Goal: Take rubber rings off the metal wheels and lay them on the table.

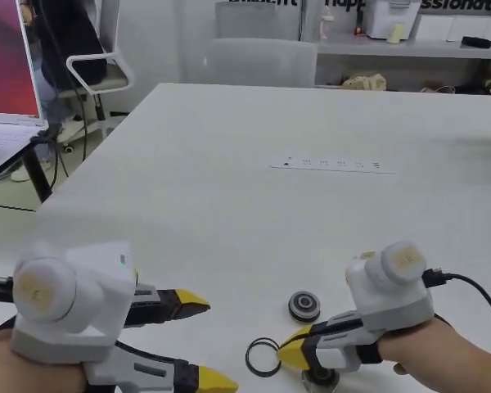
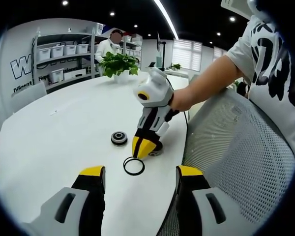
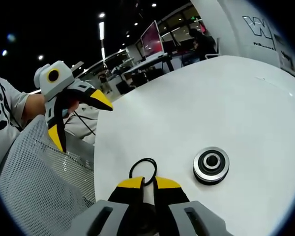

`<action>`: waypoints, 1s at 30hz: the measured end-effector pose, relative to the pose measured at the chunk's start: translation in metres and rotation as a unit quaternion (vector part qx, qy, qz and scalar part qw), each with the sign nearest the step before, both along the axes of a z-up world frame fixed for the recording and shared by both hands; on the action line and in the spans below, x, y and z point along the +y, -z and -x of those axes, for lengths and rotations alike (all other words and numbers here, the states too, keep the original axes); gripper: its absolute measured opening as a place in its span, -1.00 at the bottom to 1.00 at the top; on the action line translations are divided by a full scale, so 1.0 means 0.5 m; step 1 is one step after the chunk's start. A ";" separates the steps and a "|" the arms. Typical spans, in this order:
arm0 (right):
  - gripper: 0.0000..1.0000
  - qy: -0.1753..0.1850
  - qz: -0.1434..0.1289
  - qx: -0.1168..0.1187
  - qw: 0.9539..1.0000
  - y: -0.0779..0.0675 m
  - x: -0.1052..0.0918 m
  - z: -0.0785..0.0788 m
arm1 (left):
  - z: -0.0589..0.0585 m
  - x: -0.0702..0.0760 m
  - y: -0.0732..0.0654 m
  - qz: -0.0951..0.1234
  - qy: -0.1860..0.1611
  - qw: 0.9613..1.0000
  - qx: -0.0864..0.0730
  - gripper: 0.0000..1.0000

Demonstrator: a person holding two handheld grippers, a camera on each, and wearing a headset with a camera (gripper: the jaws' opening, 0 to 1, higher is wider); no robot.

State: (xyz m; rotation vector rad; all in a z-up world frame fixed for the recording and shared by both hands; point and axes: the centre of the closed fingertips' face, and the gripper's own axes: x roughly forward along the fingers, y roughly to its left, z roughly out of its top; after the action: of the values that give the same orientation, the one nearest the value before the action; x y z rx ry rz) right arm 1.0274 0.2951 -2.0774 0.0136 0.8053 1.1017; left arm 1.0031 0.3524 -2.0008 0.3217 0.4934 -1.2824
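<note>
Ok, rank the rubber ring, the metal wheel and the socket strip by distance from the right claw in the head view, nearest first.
1. The rubber ring, right at the tips of the right claw.
2. The metal wheel, just beyond the tips.
3. The socket strip, far up the table.

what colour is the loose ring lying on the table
Black; the rubber ring shows best in the left gripper view.

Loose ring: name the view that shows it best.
Left gripper view: the ring lies flat with its whole loop visible. Head view shows it small at the bottom edge, beside the right tool. Right gripper view hides its near side behind that tool's tips.
</note>
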 end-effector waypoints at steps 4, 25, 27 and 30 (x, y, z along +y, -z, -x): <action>-0.82 -0.008 0.010 -0.011 1.000 -0.001 -0.003 0.002 | 0.002 -0.002 0.001 0.000 0.003 1.000 0.003 0.09; -0.57 0.026 -0.010 -0.073 0.997 -0.080 -0.059 -0.037 | -0.039 -0.024 -0.019 0.007 0.001 1.000 0.001 0.08; -0.55 0.036 -0.011 -0.080 0.996 -0.087 -0.068 -0.044 | -0.049 -0.030 -0.024 0.010 0.000 1.000 0.000 0.08; -0.51 0.046 -0.012 -0.089 0.995 -0.096 -0.081 -0.053 | -0.062 -0.038 -0.030 0.014 -0.001 1.000 -0.001 0.08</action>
State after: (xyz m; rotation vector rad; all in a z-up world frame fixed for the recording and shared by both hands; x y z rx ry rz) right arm 1.0541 0.2544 -2.0296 -0.0261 0.6255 1.0103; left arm 1.0339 0.3336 -1.9861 0.2988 0.4729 -1.2852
